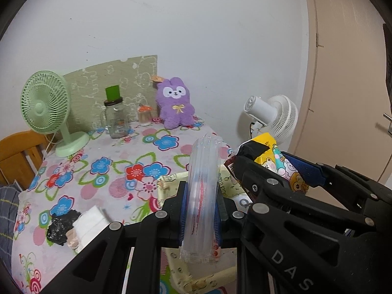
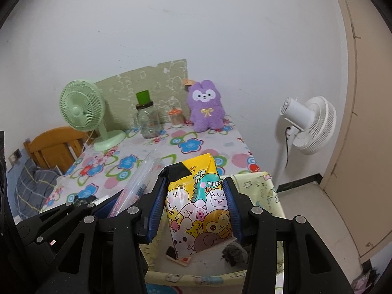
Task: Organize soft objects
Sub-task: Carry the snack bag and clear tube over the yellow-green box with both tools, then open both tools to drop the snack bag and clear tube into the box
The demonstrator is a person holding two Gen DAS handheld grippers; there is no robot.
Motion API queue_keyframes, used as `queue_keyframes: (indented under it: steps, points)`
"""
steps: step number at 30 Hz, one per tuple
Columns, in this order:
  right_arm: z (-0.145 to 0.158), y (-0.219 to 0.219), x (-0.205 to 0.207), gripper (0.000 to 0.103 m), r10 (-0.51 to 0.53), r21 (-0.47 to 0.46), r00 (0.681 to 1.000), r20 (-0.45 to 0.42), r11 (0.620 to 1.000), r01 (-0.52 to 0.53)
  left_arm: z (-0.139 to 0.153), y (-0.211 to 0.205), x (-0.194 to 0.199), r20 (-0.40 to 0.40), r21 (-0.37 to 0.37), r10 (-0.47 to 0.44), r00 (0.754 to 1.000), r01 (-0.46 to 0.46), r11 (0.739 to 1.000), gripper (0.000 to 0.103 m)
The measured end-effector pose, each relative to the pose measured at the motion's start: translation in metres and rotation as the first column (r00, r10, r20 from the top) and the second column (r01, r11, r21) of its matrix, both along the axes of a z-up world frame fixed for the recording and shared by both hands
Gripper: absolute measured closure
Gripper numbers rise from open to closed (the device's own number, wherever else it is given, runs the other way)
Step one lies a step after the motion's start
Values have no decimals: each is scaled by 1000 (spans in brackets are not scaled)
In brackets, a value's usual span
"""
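Observation:
My left gripper (image 1: 202, 196) is shut on a flat clear plastic packet (image 1: 203, 176) with red print, held upright on its edge. It hangs over a cream fabric basket (image 1: 169, 183) at the near edge of the table. My right gripper (image 2: 194, 183) is shut on a yellow packet (image 2: 198, 205) printed with cartoon animals, whose lower end hangs inside the same basket (image 2: 259, 186). A grey furry item (image 2: 235, 251) lies on the basket floor. The two grippers are side by side; the right gripper (image 1: 269, 161) appears to the right in the left wrist view.
On the floral tablecloth (image 1: 110, 166) stand a purple plush toy (image 1: 175, 103), a glass jar (image 1: 116, 120), a small jar (image 1: 144, 115) and a green fan (image 1: 46, 107). Black and white folded cloths (image 1: 73, 225) lie front left. A white standing fan (image 2: 308, 122) is right of the table, a wooden chair (image 2: 54, 144) left.

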State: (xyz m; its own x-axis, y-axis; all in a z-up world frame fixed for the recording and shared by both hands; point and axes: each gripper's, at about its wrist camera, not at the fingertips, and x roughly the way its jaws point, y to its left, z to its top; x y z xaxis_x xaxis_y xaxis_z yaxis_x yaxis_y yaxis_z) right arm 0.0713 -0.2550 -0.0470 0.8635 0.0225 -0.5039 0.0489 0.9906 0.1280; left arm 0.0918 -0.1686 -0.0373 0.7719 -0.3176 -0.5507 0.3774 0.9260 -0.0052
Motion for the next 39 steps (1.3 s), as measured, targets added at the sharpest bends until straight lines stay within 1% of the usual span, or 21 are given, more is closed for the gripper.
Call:
queue_keyframes:
  steps: [9,13,15,16,17,21,27,29,32,34,39]
  points:
    - [-14,-19,10,53,-37,9,999,-32,999,37,-12,-18,12,-17,14,-22,1000,22,1000,85]
    - [-22,-25,14,53,-50,8,997,-52,999,51,-20,-24,17,-35,31,-12,999,13,999,79]
    - [-26,-28,16,53,-53,11,997,-62,998,54,-24,-26,19,-41,44,-2,999,4,999,78]
    - [-29,-29,17,53,-52,15,996,-67,998,54,-25,-27,19,-43,50,3,999,-1,999,76]
    - [-30,-30,18,53,-52,17,996,-72,998,54,-27,-28,20,-46,57,8,999,-5,998,70]
    - [-39,-31,23,53,-46,27,995,-91,998,48,-33,-29,23,-56,85,25,998,-21,996,62]
    - [-45,-29,31,53,-33,39,994,-105,999,37,-36,-27,27,-72,105,39,997,-32,994,43]
    - [-46,-28,34,53,-24,46,994,-109,999,29,-36,-26,28,-76,109,39,996,-31,994,33]
    - [-48,-27,38,53,-15,56,994,-108,998,21,-36,-26,28,-77,115,33,996,-24,993,28]
    - [-50,-27,41,50,-10,64,994,-110,998,17,-37,-27,29,-83,119,25,996,-15,993,26]
    - [-54,-27,44,49,-1,79,993,-120,997,11,-38,-28,30,-87,134,24,996,-12,991,23]
